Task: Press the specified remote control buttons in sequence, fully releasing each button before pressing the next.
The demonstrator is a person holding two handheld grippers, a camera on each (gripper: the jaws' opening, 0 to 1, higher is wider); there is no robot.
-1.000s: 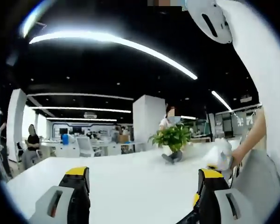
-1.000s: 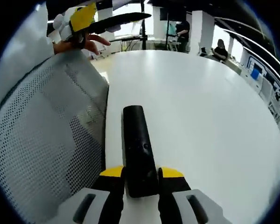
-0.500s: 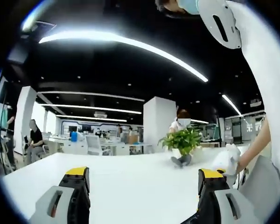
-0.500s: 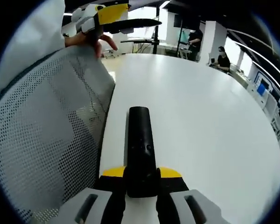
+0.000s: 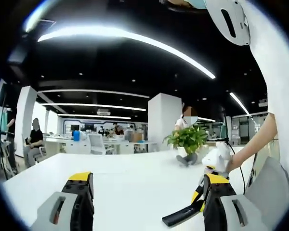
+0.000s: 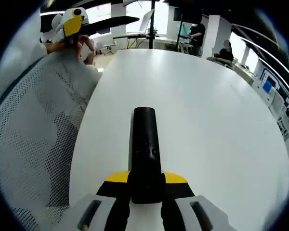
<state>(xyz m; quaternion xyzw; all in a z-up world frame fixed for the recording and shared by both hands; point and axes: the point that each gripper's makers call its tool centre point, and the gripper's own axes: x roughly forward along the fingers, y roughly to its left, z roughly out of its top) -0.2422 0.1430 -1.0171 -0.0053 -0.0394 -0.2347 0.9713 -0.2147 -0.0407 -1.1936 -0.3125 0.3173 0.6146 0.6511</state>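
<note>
The black remote (image 6: 145,154) sticks out toward 12 o'clock from the right gripper (image 6: 146,185), whose 2 yellow-tipped jaws are clamped on its near end, over the white table (image 6: 207,110). In the left gripper view the remote (image 5: 182,214) shows at 5 o'clock, and the left gripper (image 5: 147,190) has its jaws wide apart, holding nothing. A potted plant (image 5: 188,139) sits farther back on the table.
</note>
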